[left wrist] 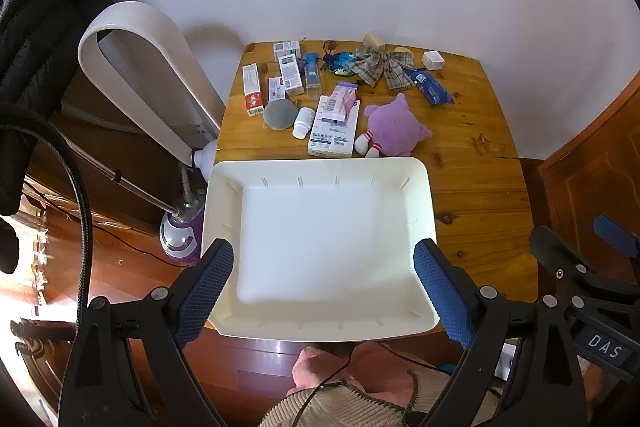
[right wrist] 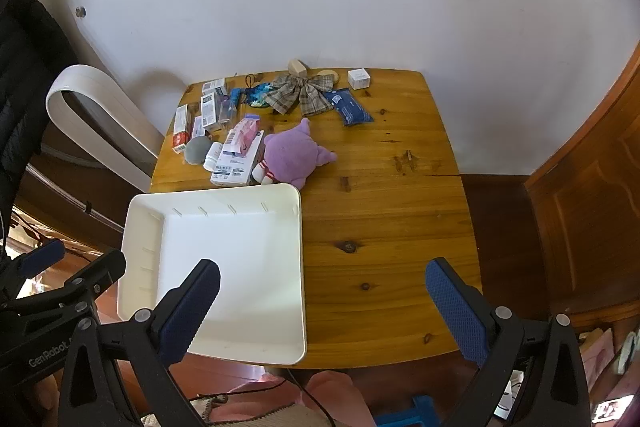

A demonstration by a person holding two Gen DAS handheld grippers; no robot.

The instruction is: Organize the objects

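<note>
Your left gripper hangs over the near end of the white tray, its jaws spread wide and holding nothing; the tray sits at the near left of the table with its near rim overhanging the table's edge, and it has nothing in it. By my reading you are at the very start: no object has been picked and everything is yet to be sorted.

Working left to right along the far side of the table, you have a red-and-white carton at the left edge, a grey round pad and a small white bottle just beside it, then a large white flat box with a pink box lying on top. Next comes the purple plush toy, touching the tray's far rim or very nearly so. Behind it lie a plaid bow, a blue packet and a small white box near the far right corner.

Your right gripper is likewise wide open and empty, hovering over the tray's right edge and the bare wood to its right.

The next move probably calls for reaching forward past the tray. The plush toy looks the easiest first pick: closest, soft, and with clear space on its right side for a jaw.
</note>
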